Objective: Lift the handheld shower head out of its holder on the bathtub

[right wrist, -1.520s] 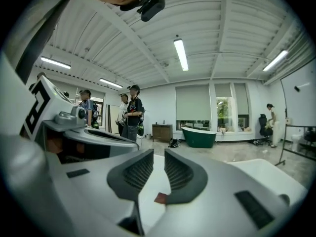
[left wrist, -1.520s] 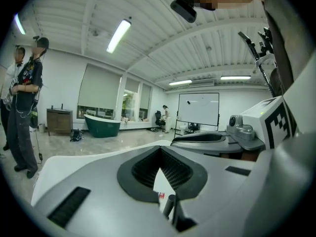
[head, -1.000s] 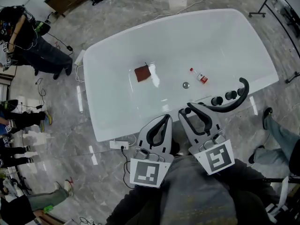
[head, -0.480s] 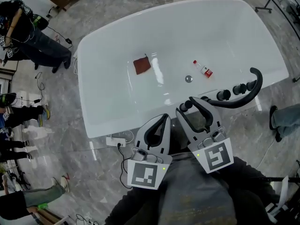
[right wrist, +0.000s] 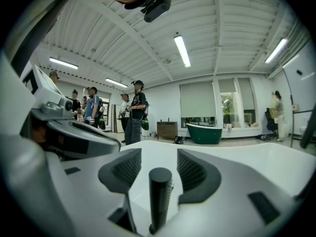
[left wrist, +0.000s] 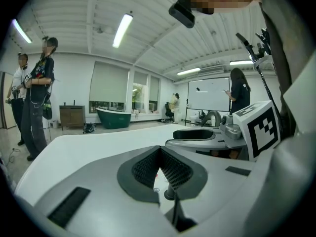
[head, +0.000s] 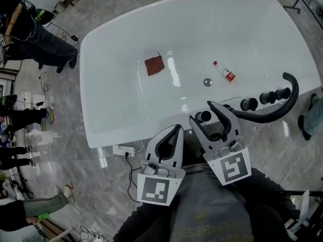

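The handheld shower head [head: 203, 117] is a black cylinder standing upright in its holder on the near rim of the white bathtub [head: 116, 120]. My right gripper [head: 203, 112] has it between its jaws. They have just been opening, and the pads [right wrist: 195, 169] stand apart from the shower head [right wrist: 160, 196] on both sides. My left gripper [head: 175, 130] hangs just left of it over the rim, with its tips together and nothing in them [left wrist: 159, 154].
A curved black spout [head: 275, 107] and two black knobs [head: 249, 104] sit on the rim to the right. Inside the tub lie a brown cloth [head: 154, 65], a small bottle [head: 224, 71] and the drain [head: 207, 82]. A power strip [head: 121, 149] lies on the floor; people stand at left.
Both grippers have sunk toward the tub rim. The right jaws have spread wider around the black shower head, which stays upright in its holder. The left jaws remain together.
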`<state>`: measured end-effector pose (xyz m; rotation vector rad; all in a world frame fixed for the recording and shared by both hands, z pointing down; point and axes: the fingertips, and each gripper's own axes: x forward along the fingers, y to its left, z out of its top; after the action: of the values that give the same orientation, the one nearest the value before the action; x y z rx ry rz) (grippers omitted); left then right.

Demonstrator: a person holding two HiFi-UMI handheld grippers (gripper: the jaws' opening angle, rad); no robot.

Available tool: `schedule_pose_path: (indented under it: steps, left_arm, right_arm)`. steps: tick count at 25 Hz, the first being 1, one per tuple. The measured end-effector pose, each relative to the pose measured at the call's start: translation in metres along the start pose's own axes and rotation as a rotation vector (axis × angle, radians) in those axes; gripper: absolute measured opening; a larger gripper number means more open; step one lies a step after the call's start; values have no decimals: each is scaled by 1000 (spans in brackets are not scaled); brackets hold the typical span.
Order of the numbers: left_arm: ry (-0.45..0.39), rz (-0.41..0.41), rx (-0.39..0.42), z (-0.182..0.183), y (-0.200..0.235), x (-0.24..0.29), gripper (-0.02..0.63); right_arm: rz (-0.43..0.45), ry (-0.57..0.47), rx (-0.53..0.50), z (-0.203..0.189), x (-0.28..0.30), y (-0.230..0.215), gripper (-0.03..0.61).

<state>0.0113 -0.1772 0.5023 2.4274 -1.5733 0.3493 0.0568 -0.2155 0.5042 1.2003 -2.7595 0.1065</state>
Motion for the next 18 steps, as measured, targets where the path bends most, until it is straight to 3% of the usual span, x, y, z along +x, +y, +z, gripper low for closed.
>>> schedule_pose_path:
  steps: [9, 10, 11, 18]
  left_arm:
    - [53, -14, -15, -34, 2, 17, 2]
    - [57, -15, -15, -35, 2, 17, 2]
    - [59, -15, -14, -35, 3, 17, 2]
    - [69, -17, -15, -32, 4, 13, 2]
  right_arm:
    - [-21, 64, 26, -46, 7, -9, 215]
    - [-19, 76, 27, -49, 7, -8, 205]
    - [-17, 82, 28, -51, 8, -7, 140]
    - [-25, 97, 27, -51, 7, -4, 138]
